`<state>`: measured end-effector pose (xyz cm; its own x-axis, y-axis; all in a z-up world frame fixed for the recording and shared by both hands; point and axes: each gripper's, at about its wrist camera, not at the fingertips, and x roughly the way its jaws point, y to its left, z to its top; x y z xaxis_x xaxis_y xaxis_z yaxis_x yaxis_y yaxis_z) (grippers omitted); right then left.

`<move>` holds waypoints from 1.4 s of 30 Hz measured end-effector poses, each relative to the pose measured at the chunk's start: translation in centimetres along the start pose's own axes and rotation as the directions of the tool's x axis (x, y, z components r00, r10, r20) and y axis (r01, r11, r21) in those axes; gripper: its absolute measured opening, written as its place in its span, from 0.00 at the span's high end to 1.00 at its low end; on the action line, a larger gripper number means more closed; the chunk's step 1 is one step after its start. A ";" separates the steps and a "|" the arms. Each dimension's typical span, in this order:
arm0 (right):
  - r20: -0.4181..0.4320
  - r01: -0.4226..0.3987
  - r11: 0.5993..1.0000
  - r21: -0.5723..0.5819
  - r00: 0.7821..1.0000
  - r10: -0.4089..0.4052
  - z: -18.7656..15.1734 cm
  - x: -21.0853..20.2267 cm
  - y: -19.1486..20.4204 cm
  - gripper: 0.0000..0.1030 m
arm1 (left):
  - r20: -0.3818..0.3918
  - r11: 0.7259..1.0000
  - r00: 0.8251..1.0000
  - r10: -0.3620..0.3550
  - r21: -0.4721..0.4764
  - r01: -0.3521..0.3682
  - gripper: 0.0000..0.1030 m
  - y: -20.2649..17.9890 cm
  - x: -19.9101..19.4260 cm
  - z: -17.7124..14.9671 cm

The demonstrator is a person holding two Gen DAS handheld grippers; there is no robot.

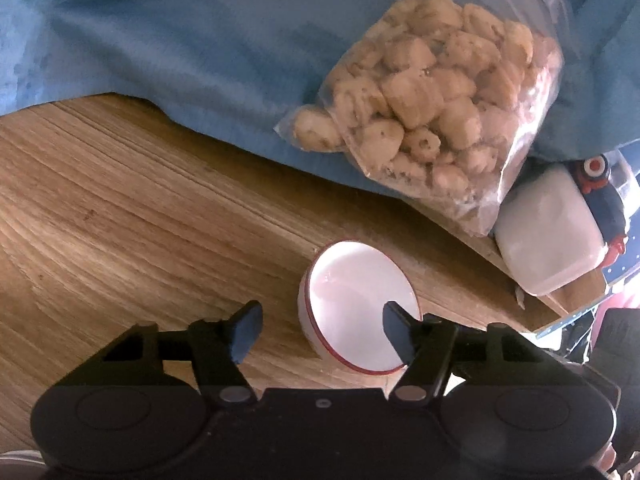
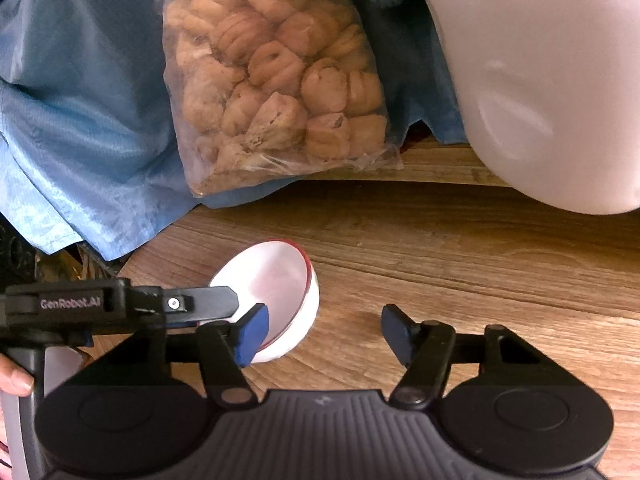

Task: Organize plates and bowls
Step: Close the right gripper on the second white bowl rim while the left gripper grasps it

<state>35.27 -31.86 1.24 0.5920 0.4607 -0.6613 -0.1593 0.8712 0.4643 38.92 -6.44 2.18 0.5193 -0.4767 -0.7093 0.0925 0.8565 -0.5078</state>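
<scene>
A small white bowl with a red rim (image 1: 352,304) stands on the wooden table; it also shows in the right wrist view (image 2: 276,284). My left gripper (image 1: 322,330) is open, its right finger over the bowl's near rim and its left finger off to the bowl's left. My right gripper (image 2: 324,330) is open and empty, with its left finger at the bowl's near edge and the rest to the right of the bowl. The left gripper's body reaches in from the left in the right wrist view (image 2: 120,306).
A clear bag of biscuits (image 1: 436,108) lies on a blue cloth (image 1: 180,32) behind the bowl, seen also in the right wrist view (image 2: 276,72). A white plastic jug (image 1: 548,232) stands at the right, large in the right wrist view (image 2: 548,80). The wooden table (image 1: 120,200) extends to the left.
</scene>
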 end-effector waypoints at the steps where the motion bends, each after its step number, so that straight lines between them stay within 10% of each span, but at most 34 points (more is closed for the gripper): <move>1: -0.001 -0.001 1.000 0.000 1.000 0.001 0.0 0.0 0.0 0.37 | 0.002 1.000 1.000 -0.001 0.005 0.001 0.38 -0.1 0.0 -0.1; 42: -0.031 -0.060 0.998 0.002 0.998 0.060 0.1 0.7 0.9 0.78 | 0.016 0.993 1.000 0.012 0.117 -0.014 0.83 -1.8 0.7 -0.9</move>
<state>35.59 -30.81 1.25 0.5562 0.5174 -0.6503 -0.1928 0.8415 0.5046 38.32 -8.50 2.18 0.5343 -0.4626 -0.7074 0.1842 0.8805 -0.4367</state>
